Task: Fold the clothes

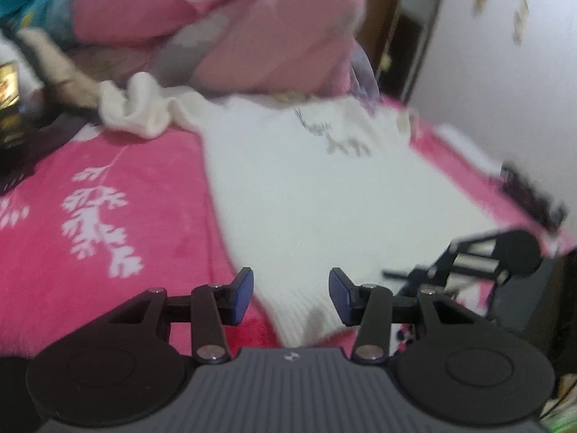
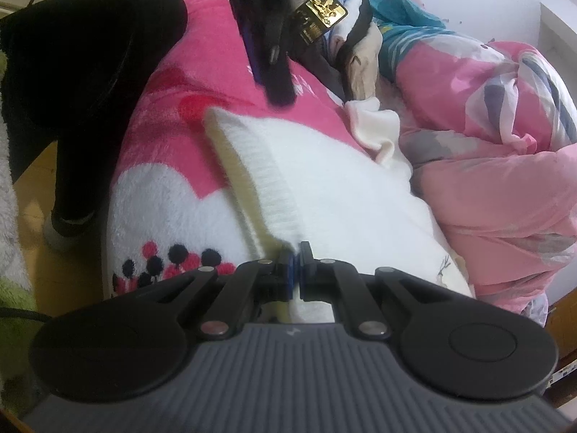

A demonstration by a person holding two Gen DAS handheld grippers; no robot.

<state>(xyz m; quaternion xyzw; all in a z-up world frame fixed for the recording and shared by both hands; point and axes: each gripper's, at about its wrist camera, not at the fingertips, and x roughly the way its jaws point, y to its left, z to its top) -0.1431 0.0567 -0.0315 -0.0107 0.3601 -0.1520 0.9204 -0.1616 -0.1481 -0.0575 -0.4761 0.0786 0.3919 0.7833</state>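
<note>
Sweater [image 1: 310, 195]: spread flat on pink bed blanket [image 1: 108, 166], one sleeve [image 1: 133, 108] bunched beside it.
Left claw [image 1: 291, 296]: wide, over ribbed hem.
Right claw [image 2: 296, 267]: pinching hem edge.
Progress: body unfolded; folding left.

**Count of things on the bed**

One white sweater [image 1: 299, 195] lies on one pink blanket [image 1: 144, 187]. Two grippers are in view: the left gripper [image 1: 290, 297], and the right gripper [image 2: 296, 267] at the sweater's ribbed hem. One pink quilt [image 2: 487, 166] is bunched just beyond the sweater. One gold-printed box [image 2: 319, 18] sits further along the blanket, among a dark pile of clothes too jumbled to count.
</note>
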